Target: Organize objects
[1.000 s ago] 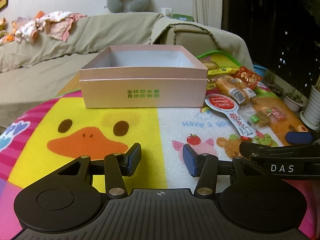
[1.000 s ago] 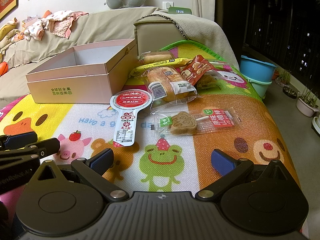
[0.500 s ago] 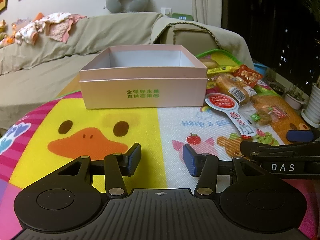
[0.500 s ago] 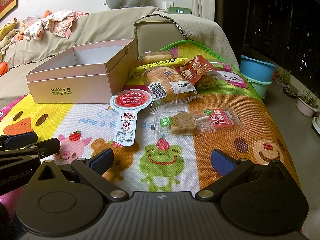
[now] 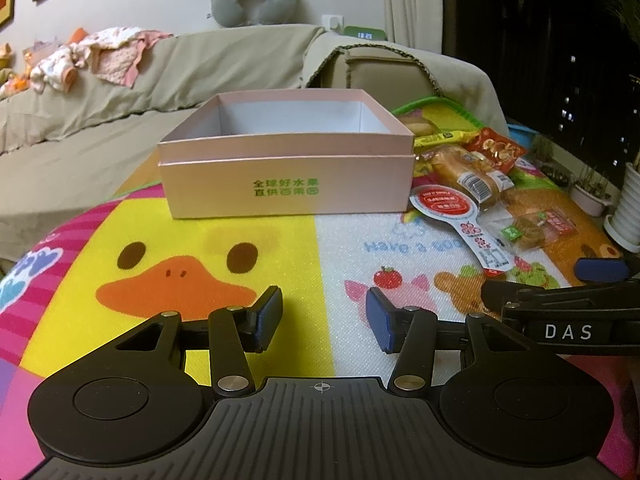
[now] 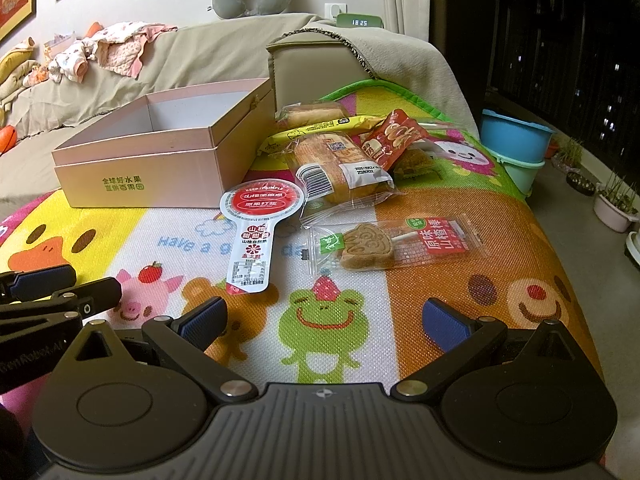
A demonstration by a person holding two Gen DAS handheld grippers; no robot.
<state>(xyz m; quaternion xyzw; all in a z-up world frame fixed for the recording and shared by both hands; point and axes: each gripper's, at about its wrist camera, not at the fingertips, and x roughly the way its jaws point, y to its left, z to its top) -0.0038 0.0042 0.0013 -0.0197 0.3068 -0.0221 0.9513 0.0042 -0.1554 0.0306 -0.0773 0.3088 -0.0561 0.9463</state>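
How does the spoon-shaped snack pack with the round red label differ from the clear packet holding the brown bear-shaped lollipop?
The spoon-shaped pack is opaque white and red; the lollipop packet is clear, showing its sweet. The spoon-shaped pack lies lengthwise toward the camera; the lollipop packet lies crosswise. Both lie flat on the cartoon mat, outside the pink box.

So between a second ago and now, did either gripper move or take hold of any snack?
Nothing visibly changed. The left gripper and right gripper both hang open and empty over the play mat; the pink box and the snack packets lie where they were.
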